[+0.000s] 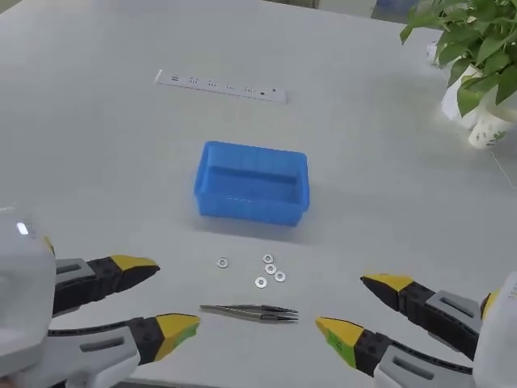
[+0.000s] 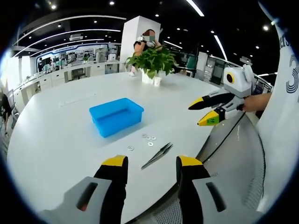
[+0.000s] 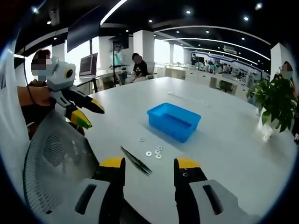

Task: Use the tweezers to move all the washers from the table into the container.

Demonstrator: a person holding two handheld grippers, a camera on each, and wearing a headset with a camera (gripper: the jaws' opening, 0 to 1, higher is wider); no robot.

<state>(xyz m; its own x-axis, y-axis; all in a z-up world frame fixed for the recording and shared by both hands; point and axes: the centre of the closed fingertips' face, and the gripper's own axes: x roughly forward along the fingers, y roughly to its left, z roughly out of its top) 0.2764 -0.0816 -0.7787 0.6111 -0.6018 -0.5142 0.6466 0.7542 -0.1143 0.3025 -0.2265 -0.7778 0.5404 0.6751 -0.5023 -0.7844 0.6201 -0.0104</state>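
Steel tweezers (image 1: pixel 250 312) lie flat near the table's front edge, also seen in the left gripper view (image 2: pixel 157 155) and the right gripper view (image 3: pixel 136 160). Several small washers (image 1: pixel 267 270) are scattered just beyond them, with one washer (image 1: pixel 222 263) apart to the left. A blue container (image 1: pixel 252 183) stands behind the washers, and nothing shows inside it. My left gripper (image 1: pixel 166 297) is open at the lower left, short of the tweezers' left end. At the lower right my right gripper (image 1: pixel 359 307) is open too, beside the tweezers' right end. Neither holds anything.
A white power strip (image 1: pixel 220 86) lies on the grey table (image 1: pixel 105 162) behind the container. A potted plant (image 1: pixel 477 56) stands at the far right. A mesh chair back (image 3: pixel 60 163) is near the table's front edge. People sit at desks far behind.
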